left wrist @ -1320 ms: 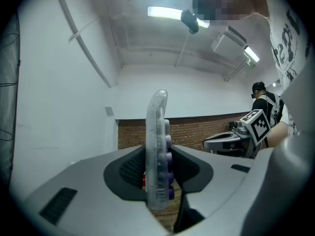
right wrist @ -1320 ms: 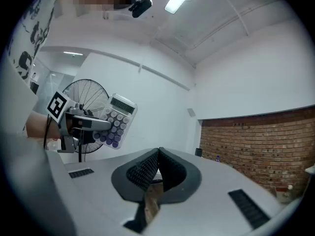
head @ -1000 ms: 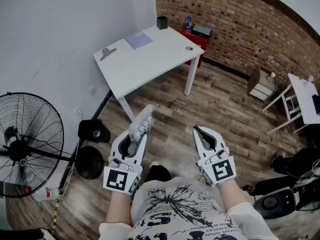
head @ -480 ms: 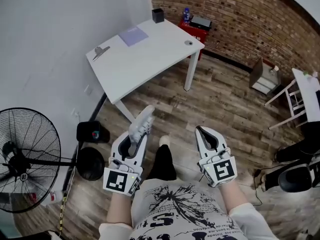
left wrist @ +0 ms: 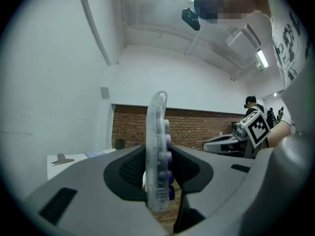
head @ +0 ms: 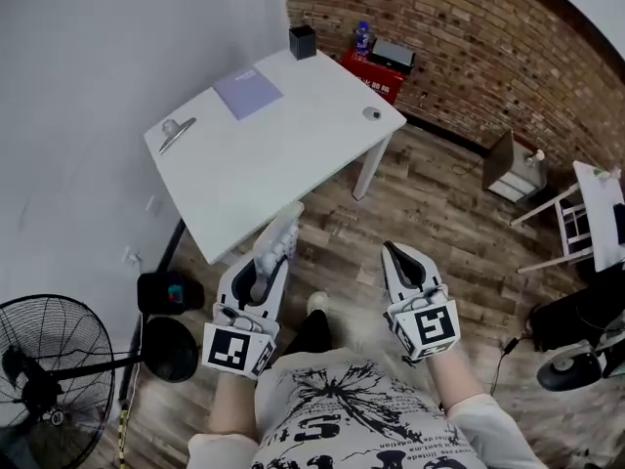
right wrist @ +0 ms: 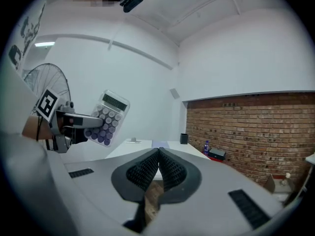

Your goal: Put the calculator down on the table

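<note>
A clear calculator (head: 283,228) with purple keys stands on edge in my left gripper (head: 266,260), which is shut on its lower part. In the left gripper view the calculator (left wrist: 157,146) shows edge-on between the dark pads, its top sticking up past them. From the right gripper view I see its key face (right wrist: 109,118) held out at the left. My right gripper (head: 394,254) is shut, pads together, with nothing in it. Both grippers hang over the wood floor just short of the white table (head: 283,149).
On the table lie a purple notebook (head: 247,91), a metal clip (head: 176,131), a black cup (head: 302,41) and a small round item (head: 371,114). A red cabinet (head: 379,66) stands behind it by the brick wall. A floor fan (head: 54,379) stands at the lower left.
The table has come much nearer to both grippers, and the fan has slid down to the left. The calculator stays gripped the same way; the right gripper stays shut.
</note>
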Tool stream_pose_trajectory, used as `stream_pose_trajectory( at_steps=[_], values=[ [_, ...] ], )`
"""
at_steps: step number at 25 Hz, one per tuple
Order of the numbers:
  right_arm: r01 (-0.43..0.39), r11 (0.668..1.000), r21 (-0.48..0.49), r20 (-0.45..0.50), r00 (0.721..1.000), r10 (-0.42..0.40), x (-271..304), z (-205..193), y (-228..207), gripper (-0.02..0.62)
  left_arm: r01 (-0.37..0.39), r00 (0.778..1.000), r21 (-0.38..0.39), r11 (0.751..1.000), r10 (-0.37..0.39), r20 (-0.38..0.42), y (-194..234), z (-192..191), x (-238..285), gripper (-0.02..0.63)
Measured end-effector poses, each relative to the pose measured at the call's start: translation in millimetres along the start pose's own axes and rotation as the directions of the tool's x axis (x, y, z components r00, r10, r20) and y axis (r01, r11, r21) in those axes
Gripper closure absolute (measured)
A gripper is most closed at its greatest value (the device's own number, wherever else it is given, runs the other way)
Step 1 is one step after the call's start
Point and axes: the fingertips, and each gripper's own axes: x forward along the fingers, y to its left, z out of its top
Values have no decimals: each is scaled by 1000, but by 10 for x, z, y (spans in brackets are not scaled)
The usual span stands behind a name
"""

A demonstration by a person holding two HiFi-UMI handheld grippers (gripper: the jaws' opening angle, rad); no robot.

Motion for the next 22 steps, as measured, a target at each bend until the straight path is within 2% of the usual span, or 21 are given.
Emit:
stream_pose_trajectory(
  at_steps=[4,7,15,22],
  values=[
    [8,1000,-6,15,1000,-7,892,296,-232,580,-3,1000,-17,1000,3,16,746,145,574,463],
    [-1,1000,-14,24,1000,2,1412,431,-377,581,-8,1000,-29,1000,9,19,1143,200,921,463],
    [-53,999,-3,11,999,53,2269,472,-598,581,-68,997,-34,997,67,-24,1648,122,1443,463],
    [-188,982,-10,28,982,189,3111,577,-875,581,-172,985,-44,984,171,-40,1974,118,1928,463]
  ],
)
